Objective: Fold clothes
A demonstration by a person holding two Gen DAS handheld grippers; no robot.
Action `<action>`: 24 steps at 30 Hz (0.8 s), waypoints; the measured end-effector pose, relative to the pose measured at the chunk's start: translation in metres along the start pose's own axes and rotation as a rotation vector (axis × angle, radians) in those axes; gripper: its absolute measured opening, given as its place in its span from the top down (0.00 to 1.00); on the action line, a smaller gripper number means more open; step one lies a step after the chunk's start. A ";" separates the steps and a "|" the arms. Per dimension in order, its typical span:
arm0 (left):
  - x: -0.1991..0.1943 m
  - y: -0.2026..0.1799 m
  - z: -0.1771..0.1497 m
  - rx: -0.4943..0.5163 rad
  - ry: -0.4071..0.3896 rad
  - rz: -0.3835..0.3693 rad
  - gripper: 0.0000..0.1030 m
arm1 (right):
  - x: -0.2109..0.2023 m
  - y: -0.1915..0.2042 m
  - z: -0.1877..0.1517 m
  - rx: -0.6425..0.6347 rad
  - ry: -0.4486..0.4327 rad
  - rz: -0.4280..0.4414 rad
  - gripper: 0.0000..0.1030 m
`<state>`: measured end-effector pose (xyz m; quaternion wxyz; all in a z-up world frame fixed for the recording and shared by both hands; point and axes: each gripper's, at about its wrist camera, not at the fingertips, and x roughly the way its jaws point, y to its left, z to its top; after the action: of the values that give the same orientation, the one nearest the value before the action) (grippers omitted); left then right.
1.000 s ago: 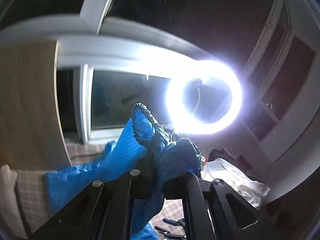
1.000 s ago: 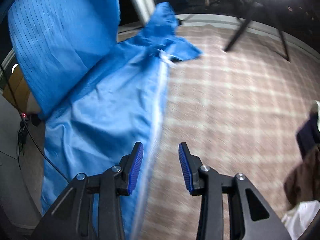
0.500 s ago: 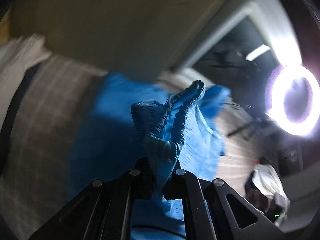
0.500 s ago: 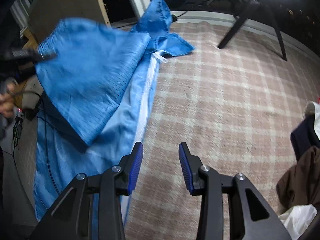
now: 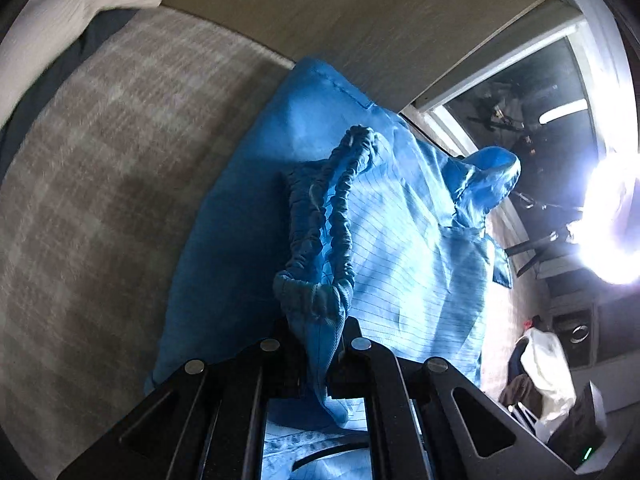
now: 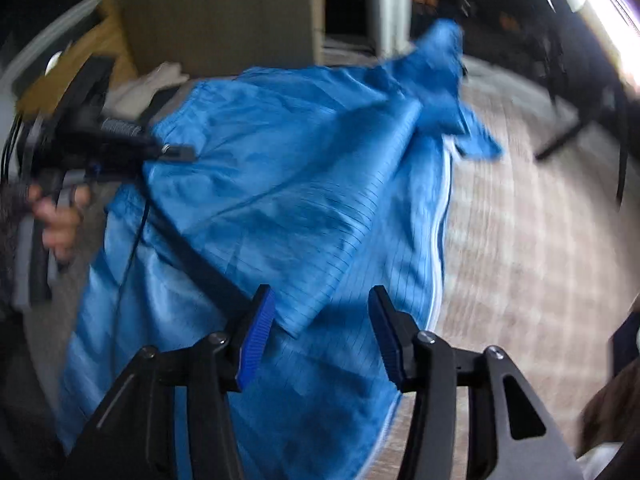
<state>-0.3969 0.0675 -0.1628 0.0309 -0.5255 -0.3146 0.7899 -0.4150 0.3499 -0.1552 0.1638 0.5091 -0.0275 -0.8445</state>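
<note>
From the left wrist, the left claw (image 5: 316,340) is pressed together on the gathered elastic cuff (image 5: 320,240) of a blue garment (image 5: 400,248), the bunched hem rising up between its black fingers. The rest of the garment lies spread on a plaid cloth (image 5: 100,200) that covers the surface below, reaching toward a wooden panel (image 5: 320,12) and a window frame (image 5: 480,92). A white cloth (image 5: 68,12) lies at the far upper left, a ring light (image 5: 612,232) glares at the right edge, and a heap of white and brown clothes (image 5: 544,376) sits low on the right. From the right wrist, the right claw (image 6: 318,340) hangs over the garment (image 6: 300,200) with its blue-padded jaws opening; fabric lies below the gap, but the pads press on nothing. The garment's white-trimmed edge (image 6: 440,232) runs along the plaid cloth (image 6: 540,260). At the left, a hand (image 6: 56,216) holds the left claw (image 6: 176,152), which grips the garment's upper corner.
</note>
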 end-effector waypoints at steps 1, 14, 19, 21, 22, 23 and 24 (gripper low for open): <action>0.000 0.000 -0.001 0.005 0.000 0.000 0.95 | 0.001 -0.006 0.002 0.042 0.000 0.024 0.53; -0.006 0.026 -0.001 -0.034 -0.010 -0.032 0.95 | 0.053 -0.011 0.048 0.062 0.102 0.063 0.53; -0.007 0.025 -0.001 -0.044 0.001 -0.049 0.95 | 0.041 -0.011 0.055 0.048 0.083 0.121 0.92; -0.009 0.024 -0.001 -0.057 0.009 -0.073 0.95 | 0.031 -0.014 0.059 0.038 0.073 0.118 0.93; -0.009 0.024 -0.001 -0.064 0.014 -0.085 0.95 | 0.024 -0.017 0.061 0.037 0.066 0.115 0.93; -0.008 0.019 -0.002 -0.061 0.021 -0.100 0.95 | 0.018 -0.020 0.063 0.036 0.060 0.109 0.93; -0.006 0.015 -0.002 -0.057 0.028 -0.116 0.95 | 0.011 -0.025 0.065 0.036 0.055 0.096 0.93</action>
<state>-0.3880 0.0543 -0.1666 0.0659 -0.5180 -0.3664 0.7701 -0.4825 0.3619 -0.1384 0.1956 0.5330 -0.0627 -0.8208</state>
